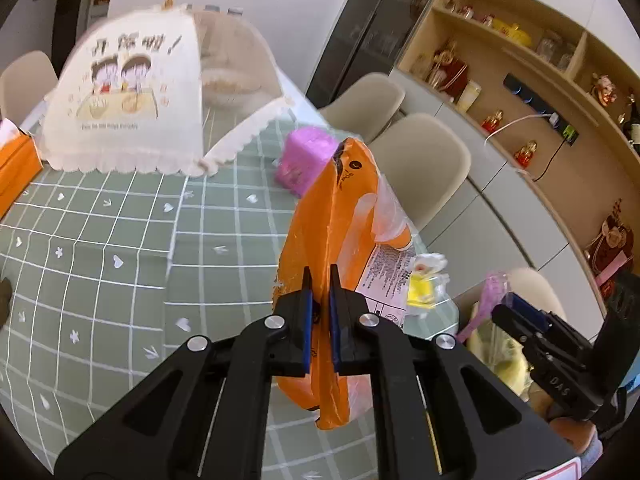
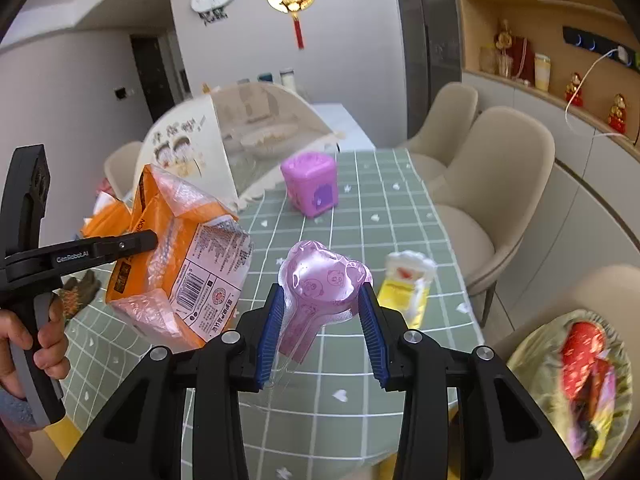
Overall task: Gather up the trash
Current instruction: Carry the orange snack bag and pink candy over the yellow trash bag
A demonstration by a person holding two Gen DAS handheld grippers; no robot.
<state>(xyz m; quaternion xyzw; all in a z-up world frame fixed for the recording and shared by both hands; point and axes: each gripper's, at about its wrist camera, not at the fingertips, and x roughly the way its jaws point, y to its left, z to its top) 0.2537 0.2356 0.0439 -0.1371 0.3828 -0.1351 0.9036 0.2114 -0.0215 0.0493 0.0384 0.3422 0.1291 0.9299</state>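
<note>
The left gripper (image 1: 320,276) is clamped on the orange wrapper (image 1: 332,232), its blue pads pressed against a fold of the film low on the pack. In the left wrist view the wrapper hangs above the green checked tablecloth (image 1: 100,248) with its long axis running up and away from the fingers toward the purple box (image 1: 306,164); the orange face is creased, a clear torn flap curls at its right edge, and a white printed label shows on the lower right. Just beyond the label a yellow-and-white packet (image 1: 424,284) lies near the table's edge, and the white food cover (image 1: 128,96) stands at the far left. In the right wrist view the right gripper (image 2: 322,304) holds a pink blister pack (image 2: 320,280) between its blue pads, jaws closed only as far as the pack's width. The pack's broad, rounded end points up and away, its narrow clear tail trailing down toward the camera; small cartoon faces are printed on the glossy pink film. A lined trash bin (image 2: 576,388) with red and yellow scraps sits at the lower right, off the table.
</note>
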